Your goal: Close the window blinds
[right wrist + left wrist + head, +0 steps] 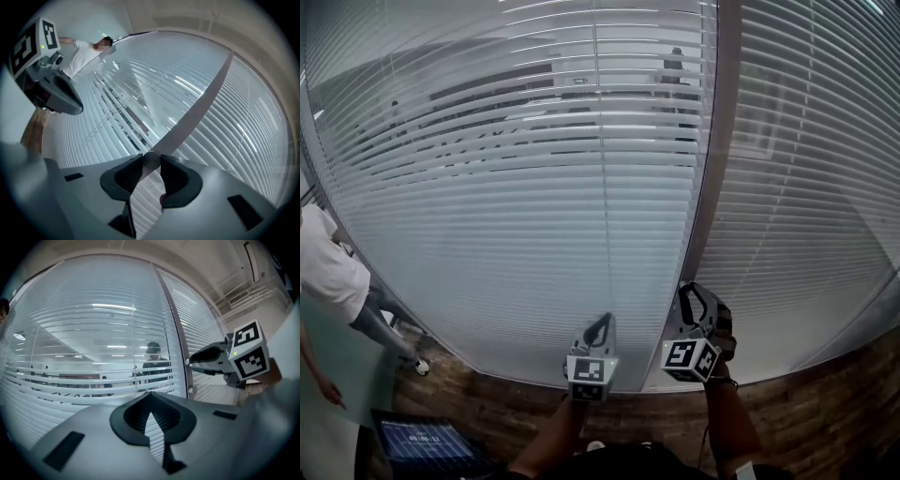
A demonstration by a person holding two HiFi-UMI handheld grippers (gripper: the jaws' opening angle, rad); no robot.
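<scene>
Two white slatted blinds hang side by side, split by a grey mullion [717, 141]. The left blind [506, 187] has slats tilted partly open, and a room shows through it. The right blind [816, 187] looks closed. My right gripper [689, 292] points up at the foot of the mullion. In the right gripper view its jaws [151, 161] are shut on the round grey end of a blind wand [151, 158], which runs up along the mullion. My left gripper [600, 323] is beside it in front of the left blind, jaws [150, 397] shut on nothing.
A person in a white shirt [328, 272] stands at the left by the glass. A dark screen [422, 441] lies low at the left. A brick-patterned sill [806, 412] runs below the blinds. Behind the glass stands another person [152, 359].
</scene>
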